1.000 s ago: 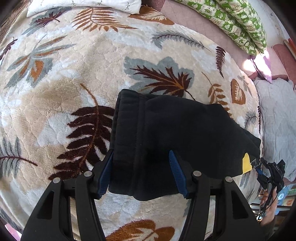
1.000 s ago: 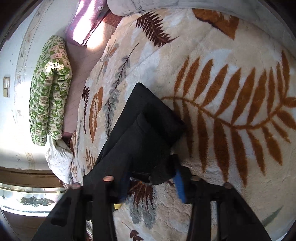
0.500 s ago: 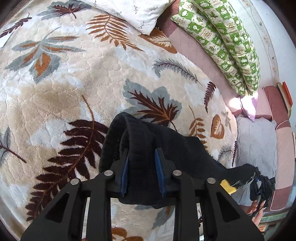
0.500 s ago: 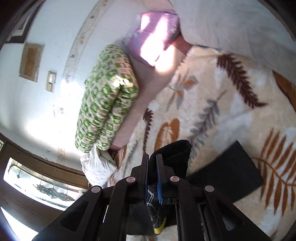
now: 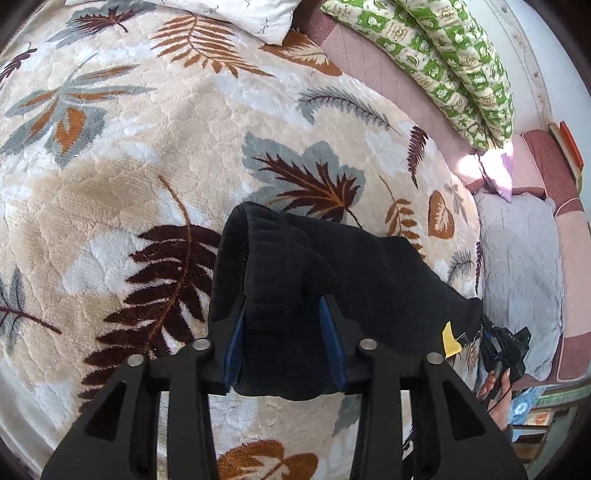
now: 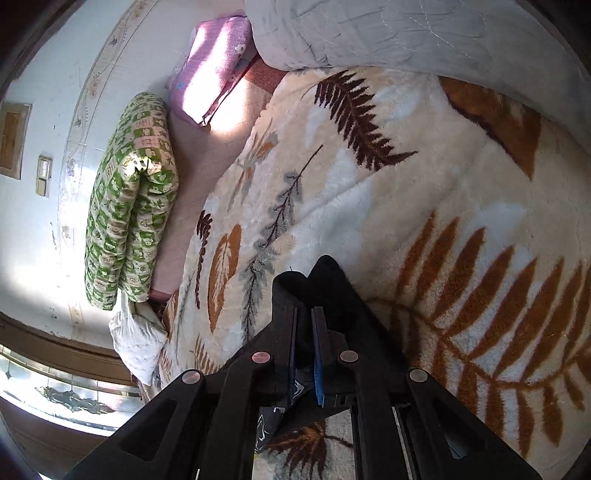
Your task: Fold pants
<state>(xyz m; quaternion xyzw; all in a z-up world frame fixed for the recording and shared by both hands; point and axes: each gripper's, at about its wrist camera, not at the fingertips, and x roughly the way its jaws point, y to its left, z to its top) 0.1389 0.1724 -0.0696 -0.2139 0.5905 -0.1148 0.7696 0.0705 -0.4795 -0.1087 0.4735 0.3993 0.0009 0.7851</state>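
Mid-fold, by the look of it: one pair of black pants (image 5: 332, 273), already doubled into a thick bundle, lifted at both ends above the leaf-print blanket (image 5: 122, 177). Left gripper (image 5: 284, 332) clamped across the bunched waistband end, blue pads (image 5: 234, 339) partly apart only because of the thick fabric wedged between them. Right gripper (image 6: 304, 332) pinched nearly closed on a thin dark edge of the same pants (image 6: 325, 284), probably the leg end. In the left wrist view, garment running from centre toward 4 o'clock, where the right gripper (image 5: 506, 347) and a hand (image 5: 496, 387) show beside a yellow tag (image 5: 451, 339). Next move, as a judgement: carry one held end over onto the other, keep both ends level so the layers stack square, lower onto the blanket, then release; risk of the heavy waistband slumping or the thin edge slipping free. Counted: two grippers, one pair of pants, one blanket underneath, one green patterned quilt (image 5: 450, 62) rolled at 1 o'clock, one white pillow (image 5: 221, 14) at 12 o'clock, one grey cover (image 5: 524, 273) at 3 o'clock.
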